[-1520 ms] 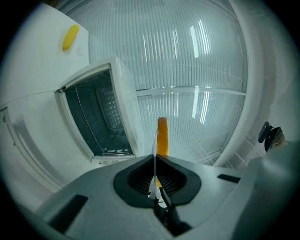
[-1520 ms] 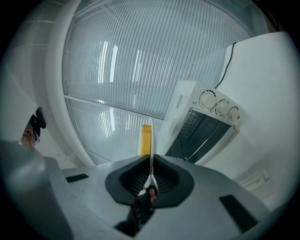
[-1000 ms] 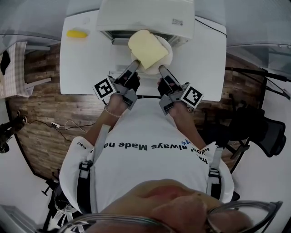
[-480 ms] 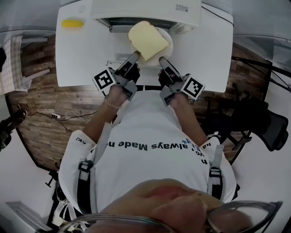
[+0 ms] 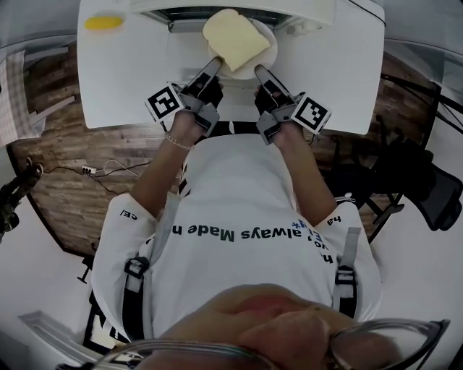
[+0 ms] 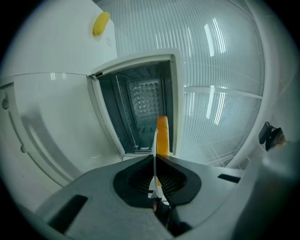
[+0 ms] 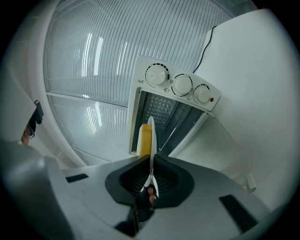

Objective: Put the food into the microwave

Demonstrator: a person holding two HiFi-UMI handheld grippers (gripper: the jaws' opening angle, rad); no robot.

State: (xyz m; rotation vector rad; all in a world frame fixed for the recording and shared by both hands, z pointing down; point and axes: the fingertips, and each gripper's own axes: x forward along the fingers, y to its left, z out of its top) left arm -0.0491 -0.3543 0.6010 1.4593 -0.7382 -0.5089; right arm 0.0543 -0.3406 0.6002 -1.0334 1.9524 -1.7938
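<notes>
A slice of bread lies on a white plate held over the white table, right at the open front of the microwave. My left gripper is shut on the plate's near-left rim and my right gripper on its near-right rim. In the left gripper view the plate shows edge-on between the jaws of the left gripper, with the bread's crust beyond and the dark microwave cavity straight ahead. In the right gripper view the right gripper pinches the plate with the bread before the microwave cavity.
The microwave door hangs open at the left. Three knobs sit on the control panel. A yellow object lies at the table's far left. A black chair stands to the right, and a cable lies on the wooden floor.
Both grippers have carried the plate with the bread forward, closer to the microwave's open front. Their hold on the plate is unchanged.
</notes>
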